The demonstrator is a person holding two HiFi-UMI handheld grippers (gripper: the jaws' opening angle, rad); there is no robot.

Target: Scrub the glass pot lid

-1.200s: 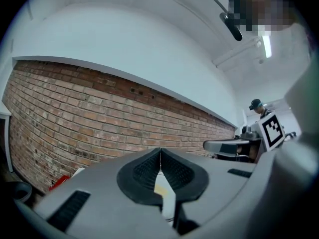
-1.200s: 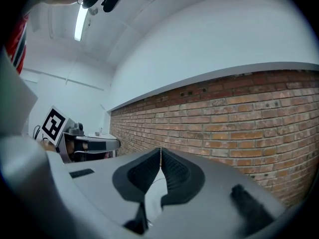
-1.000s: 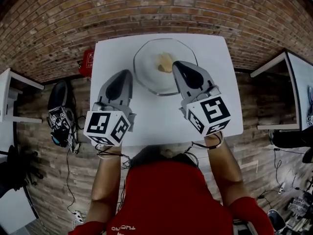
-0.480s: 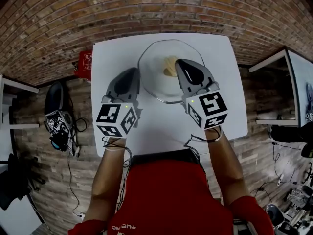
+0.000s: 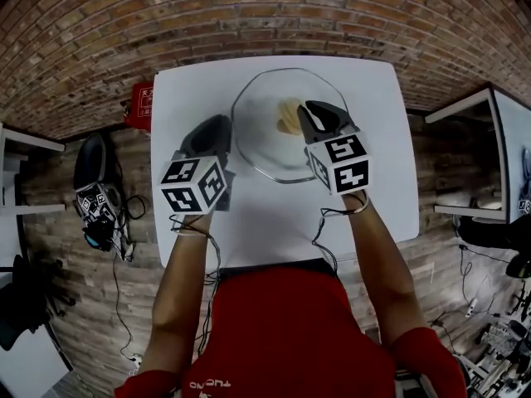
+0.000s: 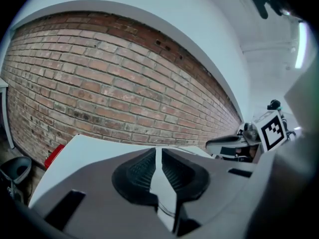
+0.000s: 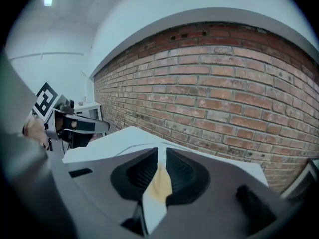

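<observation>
The glass pot lid (image 5: 264, 143) lies flat on the far middle of the white table (image 5: 195, 85), with a yellow sponge (image 5: 287, 116) resting on it. My right gripper (image 5: 309, 111) hangs over the lid's right part, its tip right beside the sponge. Its jaws are shut, and the sponge (image 7: 160, 183) shows as a yellow strip through the narrow slit of the right gripper (image 7: 158, 158). My left gripper (image 5: 217, 125) hovers just left of the lid's rim. Nothing sits between the shut jaws of the left gripper (image 6: 156, 156).
A brick wall (image 5: 265, 15) rises behind the table. A red object (image 5: 143, 104) sits on the floor by the table's far left corner, and dark gear (image 5: 99, 206) lies further left. Another white table (image 5: 498, 156) stands at the right.
Both grippers have moved forward toward the lid. The right one now reaches over the lid next to the sponge, and the left one has drawn nearer the lid's left rim.
</observation>
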